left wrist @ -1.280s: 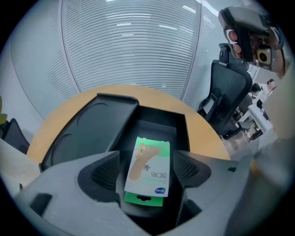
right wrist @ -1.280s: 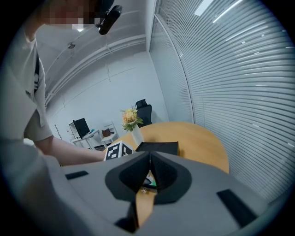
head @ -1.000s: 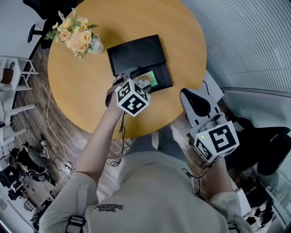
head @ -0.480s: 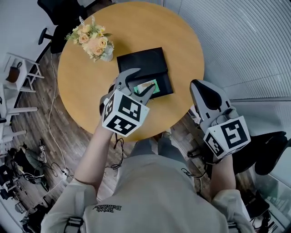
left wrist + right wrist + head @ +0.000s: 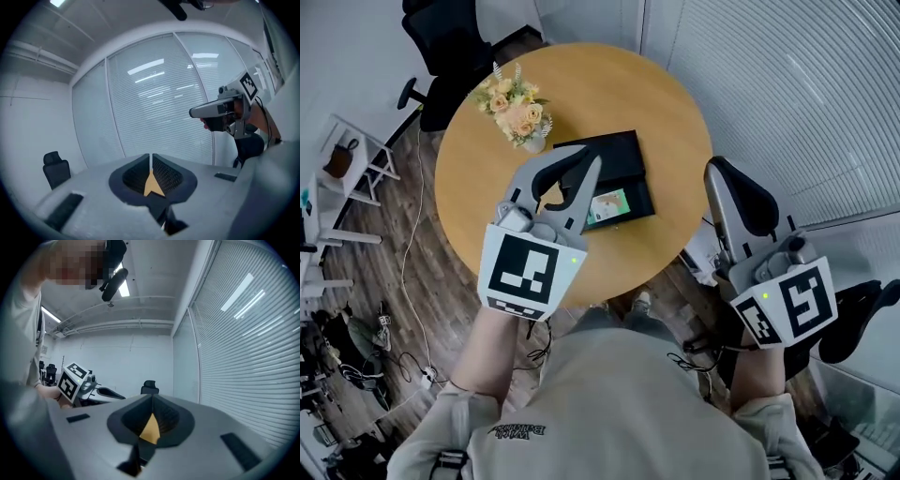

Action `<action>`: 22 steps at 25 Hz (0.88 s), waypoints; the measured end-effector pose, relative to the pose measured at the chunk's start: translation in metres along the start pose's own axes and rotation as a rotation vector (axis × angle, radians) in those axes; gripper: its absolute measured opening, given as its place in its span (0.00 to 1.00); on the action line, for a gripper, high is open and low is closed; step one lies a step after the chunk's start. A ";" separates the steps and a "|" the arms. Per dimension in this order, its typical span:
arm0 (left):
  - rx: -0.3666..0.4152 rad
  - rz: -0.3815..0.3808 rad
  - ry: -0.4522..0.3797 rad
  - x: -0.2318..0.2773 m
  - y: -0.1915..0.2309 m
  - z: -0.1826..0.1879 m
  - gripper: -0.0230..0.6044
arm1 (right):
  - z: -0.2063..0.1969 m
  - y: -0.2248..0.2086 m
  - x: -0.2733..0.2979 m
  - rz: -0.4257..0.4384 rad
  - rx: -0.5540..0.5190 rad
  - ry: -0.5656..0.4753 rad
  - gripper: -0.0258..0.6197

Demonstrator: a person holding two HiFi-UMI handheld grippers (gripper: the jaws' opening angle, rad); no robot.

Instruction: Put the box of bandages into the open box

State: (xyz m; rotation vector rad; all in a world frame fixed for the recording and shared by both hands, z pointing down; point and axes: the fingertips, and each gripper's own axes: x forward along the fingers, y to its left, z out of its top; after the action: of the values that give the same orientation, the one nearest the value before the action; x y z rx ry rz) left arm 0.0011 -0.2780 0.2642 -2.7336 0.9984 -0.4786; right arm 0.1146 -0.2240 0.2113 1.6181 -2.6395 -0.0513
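Observation:
The green-and-white box of bandages (image 5: 608, 205) lies flat inside the open black box (image 5: 641, 201), whose lid (image 5: 605, 155) is folded back on the round wooden table (image 5: 666, 112). My left gripper (image 5: 589, 161) is held high above the table, left of the black box; its jaws are closing and nothing is between them. In the left gripper view the left gripper (image 5: 151, 155) points at a blind-covered glass wall. My right gripper (image 5: 719, 169) hangs shut and empty off the table's right edge, and in its own view the right gripper (image 5: 152, 398) faces the room.
A vase of peach flowers (image 5: 517, 114) stands on the table behind the black box. A black office chair (image 5: 455, 56) sits at the far left and a white rack (image 5: 347, 169) stands on the wooden floor. Glass walls with blinds (image 5: 787, 84) lie to the right.
The left gripper rose from the black box, leaving the bandage box inside, and its jaws went from wide apart to together. The right gripper also rose slightly.

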 end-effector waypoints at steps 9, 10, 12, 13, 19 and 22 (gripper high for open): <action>-0.040 0.112 -0.199 -0.062 0.010 0.078 0.08 | 0.063 0.014 -0.026 -0.018 -0.060 -0.139 0.09; -0.042 0.116 -0.207 -0.067 0.009 0.080 0.08 | 0.066 0.016 -0.028 -0.015 -0.063 -0.143 0.09; -0.045 0.115 -0.222 -0.075 0.007 0.084 0.08 | 0.068 0.019 -0.033 -0.013 -0.063 -0.144 0.09; -0.044 0.110 -0.230 -0.078 0.005 0.085 0.08 | 0.068 0.020 -0.035 -0.014 -0.062 -0.141 0.09; -0.016 0.137 -0.254 -0.087 0.002 0.075 0.08 | 0.057 0.029 -0.041 0.027 -0.023 -0.137 0.09; -0.001 0.137 -0.237 -0.087 -0.002 0.065 0.08 | 0.044 0.031 -0.041 0.042 -0.008 -0.116 0.09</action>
State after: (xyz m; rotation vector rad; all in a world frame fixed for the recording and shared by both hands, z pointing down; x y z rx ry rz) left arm -0.0363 -0.2154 0.1838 -2.6212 1.1101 -0.1283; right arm 0.1035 -0.1730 0.1678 1.6043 -2.7531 -0.1586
